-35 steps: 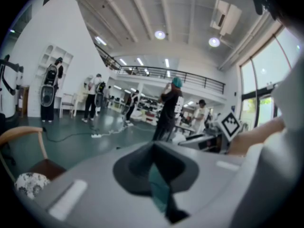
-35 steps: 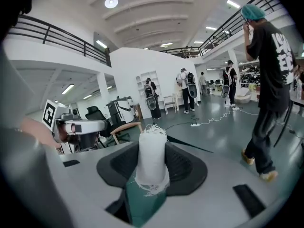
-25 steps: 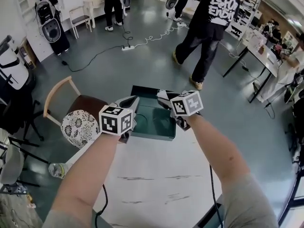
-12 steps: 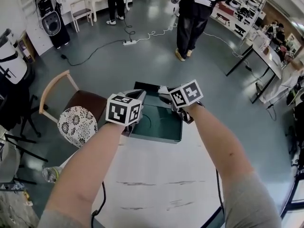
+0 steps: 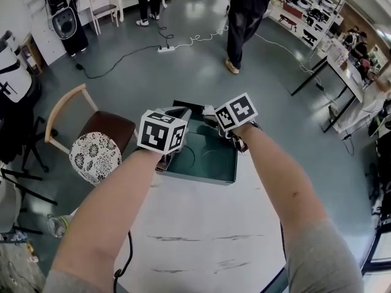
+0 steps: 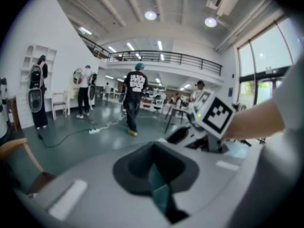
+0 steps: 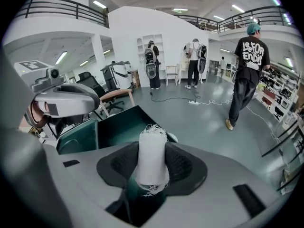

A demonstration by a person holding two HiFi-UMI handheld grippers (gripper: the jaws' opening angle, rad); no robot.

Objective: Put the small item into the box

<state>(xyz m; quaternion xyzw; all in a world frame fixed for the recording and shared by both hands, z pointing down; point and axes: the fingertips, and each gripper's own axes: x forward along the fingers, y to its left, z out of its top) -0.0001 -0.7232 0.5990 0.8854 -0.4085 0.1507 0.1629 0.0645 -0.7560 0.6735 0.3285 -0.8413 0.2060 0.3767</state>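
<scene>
A dark green open box (image 5: 211, 163) stands at the far edge of the white table (image 5: 201, 224). My left gripper (image 5: 177, 116) sits at the box's left wall and is shut on that thin green wall (image 6: 160, 192), which shows as a strip between its pads. My right gripper (image 5: 212, 113) hovers over the box's back right part, shut on a small white roll (image 7: 152, 158) with frayed threads at both ends. In the right gripper view the box's inside (image 7: 118, 127) lies just past the roll, with the left gripper (image 7: 61, 101) beside it.
A wooden chair with a patterned cushion (image 5: 98, 156) stands left of the table. A person in black (image 5: 247, 11) walks on the grey floor beyond the box. A power strip and cable (image 5: 165, 49) lie on the floor. Black-legged tables (image 5: 330, 60) stand at the right.
Both grippers and the box sit slightly higher and closer together in the view. The person in black has walked farther away. The roll stays in the right gripper.
</scene>
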